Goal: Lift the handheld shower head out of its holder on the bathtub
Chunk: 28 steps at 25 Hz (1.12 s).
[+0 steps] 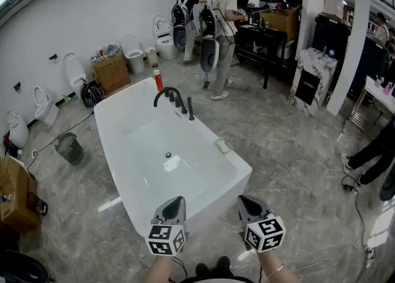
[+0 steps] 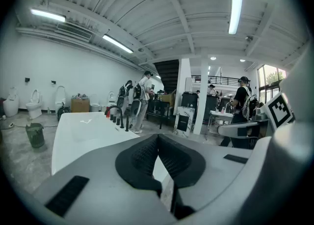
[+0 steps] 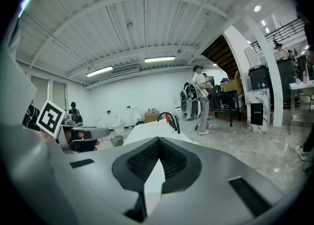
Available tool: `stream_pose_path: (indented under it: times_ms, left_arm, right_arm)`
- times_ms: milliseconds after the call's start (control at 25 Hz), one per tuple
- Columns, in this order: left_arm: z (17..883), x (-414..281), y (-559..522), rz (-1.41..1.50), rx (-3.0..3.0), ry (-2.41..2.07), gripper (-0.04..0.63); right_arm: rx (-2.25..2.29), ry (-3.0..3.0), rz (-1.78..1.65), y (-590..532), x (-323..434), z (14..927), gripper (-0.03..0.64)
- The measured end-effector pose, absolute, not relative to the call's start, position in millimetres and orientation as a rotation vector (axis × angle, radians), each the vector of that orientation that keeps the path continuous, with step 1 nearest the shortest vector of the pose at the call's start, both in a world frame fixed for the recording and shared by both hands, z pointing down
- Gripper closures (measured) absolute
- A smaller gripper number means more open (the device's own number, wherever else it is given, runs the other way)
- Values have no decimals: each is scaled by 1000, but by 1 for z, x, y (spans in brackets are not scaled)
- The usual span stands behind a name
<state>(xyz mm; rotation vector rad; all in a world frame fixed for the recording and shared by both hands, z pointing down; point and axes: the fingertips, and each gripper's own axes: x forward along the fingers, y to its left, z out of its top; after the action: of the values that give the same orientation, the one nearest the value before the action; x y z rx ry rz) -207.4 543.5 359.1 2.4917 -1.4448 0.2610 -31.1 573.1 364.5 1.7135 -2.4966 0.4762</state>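
Far off to the left of the left tool point(image 1: 175, 204), a wire bin point(image 1: 69, 148) stands on the grey floor, and beyond it a cardboard box point(image 1: 112, 71) sits against the white wall. The left tool is held low at the near end of the white bathtub point(image 1: 114, 152), just over its near rim, with its marker cube toward the person. In the left gripper view the left tool point(image 2: 158, 143) has its two ribbed black pads pressed together at the tips, with nothing between them; the bathtub point(image 2: 78, 130) stretches away ahead and to its left.

The black curved faucet point(image 1: 166, 94) rises from the far rim, well ahead of both tools, with a red bottle point(image 1: 158, 80) just behind it. Right beside the faucet's knobs, the handheld shower head point(image 1: 191, 109) stands upright in its holder on that far rim, untouched and well apart from either tool. It shows as a thin dark post in the left gripper view point(image 2: 127, 122) and in the right gripper view point(image 3: 177, 126).

The right tool point(image 1: 247, 202) is held beside the left one, past the tub's near right corner. Its pads point(image 3: 158, 143) also meet at the tips and grip nothing. A person point(image 1: 222, 34) stands far beyond it.
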Motion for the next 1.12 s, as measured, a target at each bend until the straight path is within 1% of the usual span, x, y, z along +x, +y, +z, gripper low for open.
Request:
stream_pose_path:
  times_ms: [760,1120]
  left_arm:
    - [360,-171,530,277,2464,-1560,575]
    - [365,-146,476,303,2448,-1584,575]
  right_arm:
    - [1626,-2602,466,566,1,364,611]
    - [1640,-2595,506,510,33,371,611]
